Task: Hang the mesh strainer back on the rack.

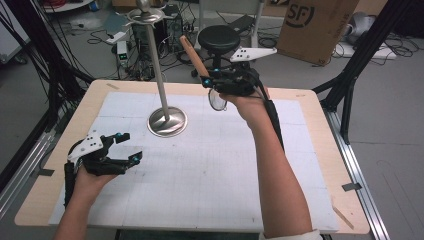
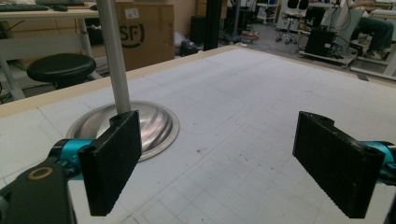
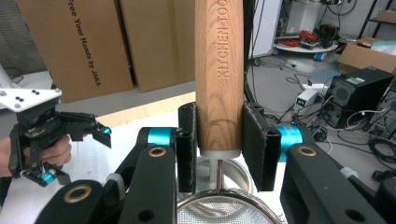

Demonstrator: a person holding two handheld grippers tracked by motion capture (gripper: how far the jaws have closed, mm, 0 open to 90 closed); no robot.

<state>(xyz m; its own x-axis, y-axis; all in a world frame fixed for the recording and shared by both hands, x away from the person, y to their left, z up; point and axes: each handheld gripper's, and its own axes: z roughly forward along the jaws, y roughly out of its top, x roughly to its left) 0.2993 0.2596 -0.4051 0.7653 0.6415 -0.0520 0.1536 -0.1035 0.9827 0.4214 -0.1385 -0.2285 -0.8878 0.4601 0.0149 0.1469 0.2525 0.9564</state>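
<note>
Black two-jaw grippers, left gripper [image 1: 129,147] and right gripper [image 3: 218,147], with teal collars, brass screws, grey three-cornered plates, black cables

— How many grippers are you working with?
— Two. My left gripper [image 1: 130,147] has nothing between its jaws; my right gripper [image 1: 206,82] has both pads pressed on one strainer [image 1: 217,101].
— Just the one strainer?
— One, with a single wooden handle [image 3: 219,74] and one mesh bowl [image 3: 219,212].
— Stands?
— One metal stand [image 1: 167,121]: one pole, one round base, on the one table [image 1: 200,165].
— And off the table?
— One black stool [image 1: 219,39]. In my right gripper view I count two cardboard boxes [image 3: 77,46] side by side; from above, one box [image 1: 315,25].
</note>
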